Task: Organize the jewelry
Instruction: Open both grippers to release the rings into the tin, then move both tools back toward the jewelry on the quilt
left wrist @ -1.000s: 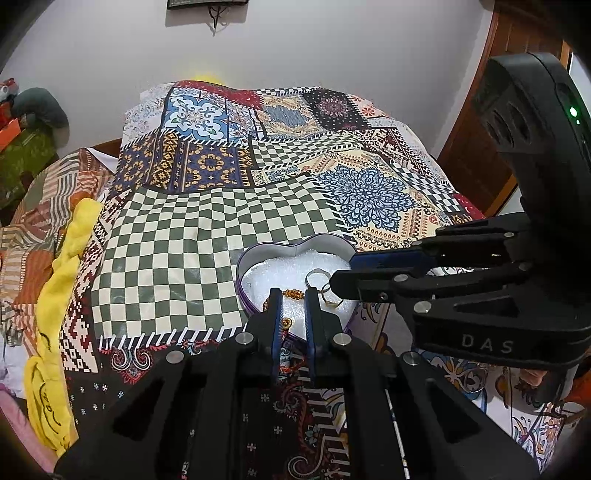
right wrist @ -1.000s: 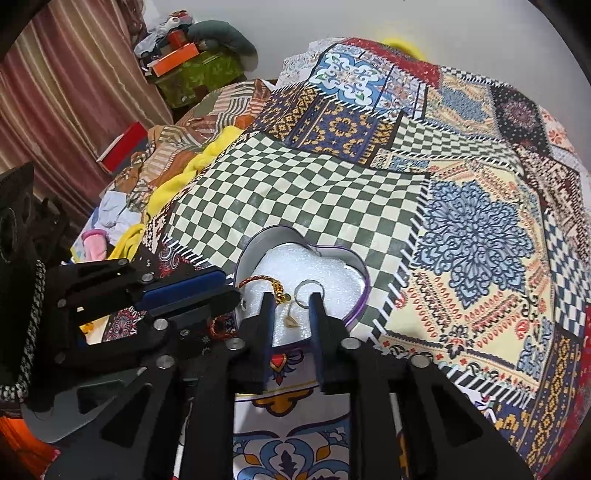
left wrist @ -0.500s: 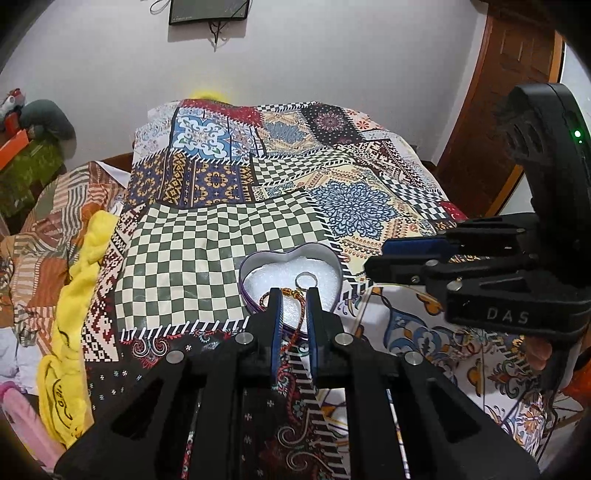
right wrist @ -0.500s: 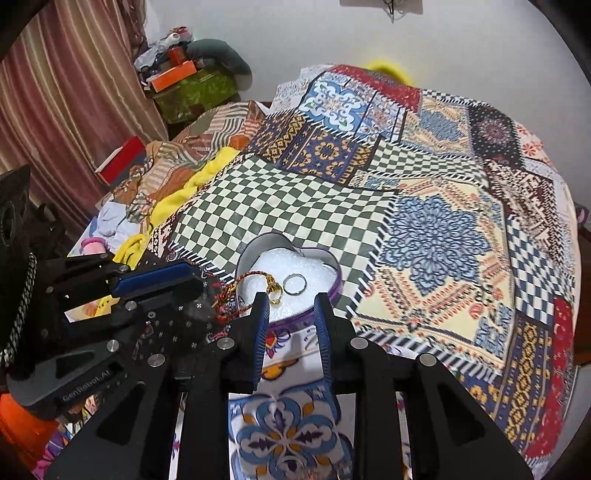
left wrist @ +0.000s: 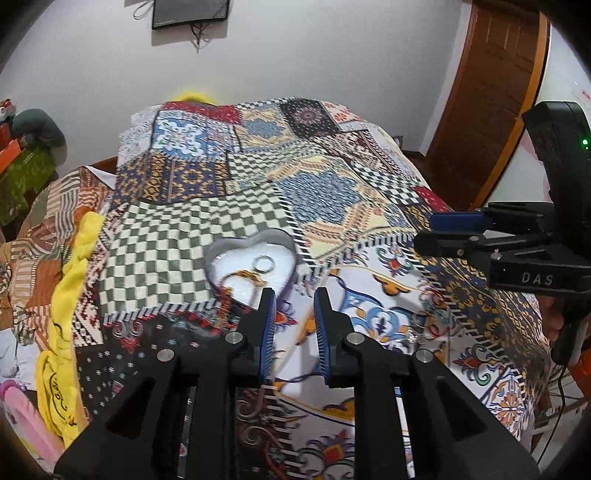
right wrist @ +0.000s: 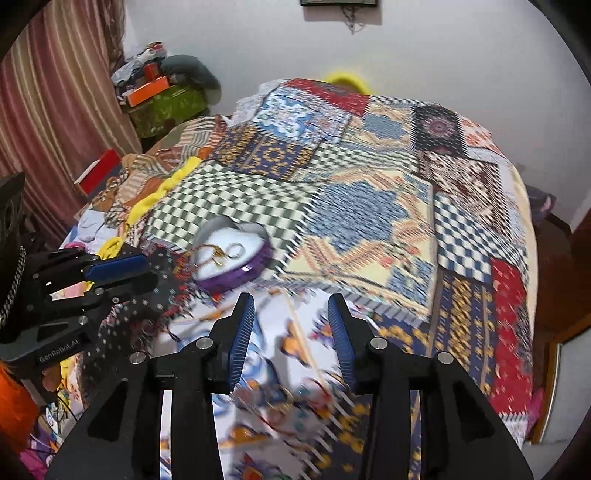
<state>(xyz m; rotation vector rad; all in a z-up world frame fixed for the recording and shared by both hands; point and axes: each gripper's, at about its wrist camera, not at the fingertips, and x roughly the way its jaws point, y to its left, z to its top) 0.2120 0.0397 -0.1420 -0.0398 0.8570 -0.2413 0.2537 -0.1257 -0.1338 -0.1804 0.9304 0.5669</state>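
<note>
Bedroom, white wall behind, bed covered by a patchwork quilt (left wrist: 332, 192) of checks, florals and blue medallions. Near the front of the bed, on the quilt, I see a heart-shaped tin (left wrist: 255, 258) with a purple outer wall and a white padded lining. Inside it: a silver ring (left wrist: 264, 263) lying flat on the padding, and a reddish beaded bracelet with gold bits (left wrist: 242, 277) draped over the tin's near rim, part in, part trailing out onto the quilt. Same tin (right wrist: 231, 260) shows in the right view, ring and gold piece on the white lining, heavy blur there.

My left hand-held gripper (left wrist: 293, 306) hangs just short of the tin, jaws opening, nothing between the blue pads, only quilt behind the gap. My right hand-held gripper (right wrist: 291, 314) is over the quilt, apart from the tin, jaws opening wider, also empty.

Yellow cloth (left wrist: 70, 288) runs along the bed's left edge beside striped fabric. Wooden door (left wrist: 495, 92) at right, dark frame (left wrist: 190, 13) on the wall, striped curtain (right wrist: 55, 92) at far left of the right view.
</note>
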